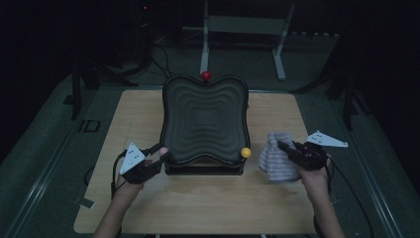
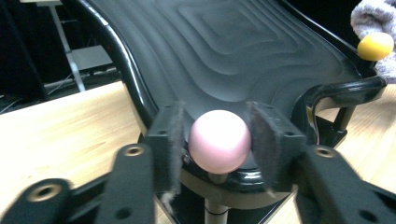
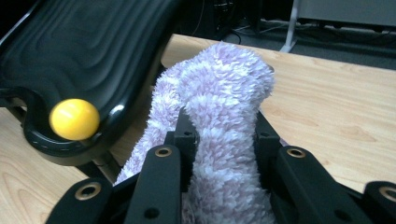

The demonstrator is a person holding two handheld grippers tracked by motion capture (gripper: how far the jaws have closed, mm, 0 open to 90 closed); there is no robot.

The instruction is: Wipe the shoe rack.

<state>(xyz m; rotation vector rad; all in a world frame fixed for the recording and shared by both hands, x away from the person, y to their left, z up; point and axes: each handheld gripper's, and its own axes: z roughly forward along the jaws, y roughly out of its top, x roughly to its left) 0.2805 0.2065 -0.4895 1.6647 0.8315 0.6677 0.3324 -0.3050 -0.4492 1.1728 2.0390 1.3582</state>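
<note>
At lower left, a pink ball (image 2: 219, 140) is clasped by the left gripper (image 2: 215, 140); a fluffy sock (image 3: 224, 140) is pinched by the right gripper (image 3: 223, 140).

- Wooden table (image 1: 148, 198): we see a pale, grained top with rounded corners, lying square to the camera.
- Floor (image 1: 39, 148): dark grey-green, and it surrounds the table on all sides.
- White frame (image 1: 242, 25): we note two slanted legs beyond the table's far edge, joined by a flat crosspiece.
- Cables (image 1: 163, 54): black, and they trail over the floor left of the frame.
- Dark stands (image 1: 76, 89): one on each side of the table.
- Floor marking (image 1: 89, 125): we read it as "ID".
</note>
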